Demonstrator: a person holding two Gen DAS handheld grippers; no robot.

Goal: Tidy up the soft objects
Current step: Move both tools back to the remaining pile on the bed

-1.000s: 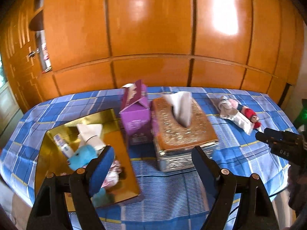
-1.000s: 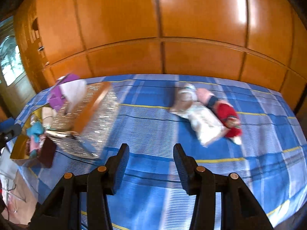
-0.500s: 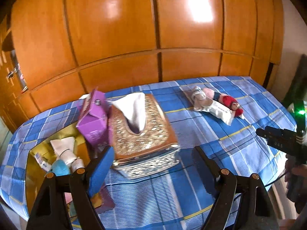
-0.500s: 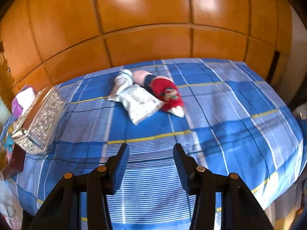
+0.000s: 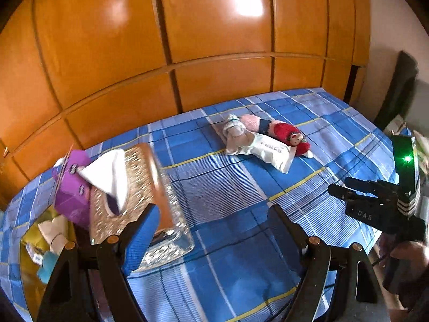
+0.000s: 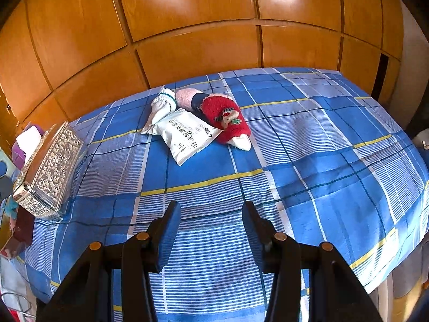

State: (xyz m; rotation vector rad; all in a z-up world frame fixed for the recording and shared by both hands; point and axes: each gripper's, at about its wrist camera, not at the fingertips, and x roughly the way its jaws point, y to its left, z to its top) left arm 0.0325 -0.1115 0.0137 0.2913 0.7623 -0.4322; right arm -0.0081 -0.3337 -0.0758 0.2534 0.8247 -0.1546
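Soft objects lie bunched mid-worktop on the blue plaid cloth [image 6: 308, 145]: a fuzzy red sock with a small doll face [image 6: 226, 118], a pink fleecy sock [image 6: 186, 97], a white knitted sock [image 6: 161, 107] and a flat white plastic wipes packet [image 6: 187, 134], all touching. We see the embossed silver tissue box [image 5: 134, 187] with a white tissue sticking up, beside a purple carton [image 5: 71, 190]. A gold tray [image 5: 29, 265] holds small items. Our left gripper [image 5: 211, 225] and right gripper [image 6: 210, 228] hover with jaws apart, empty.
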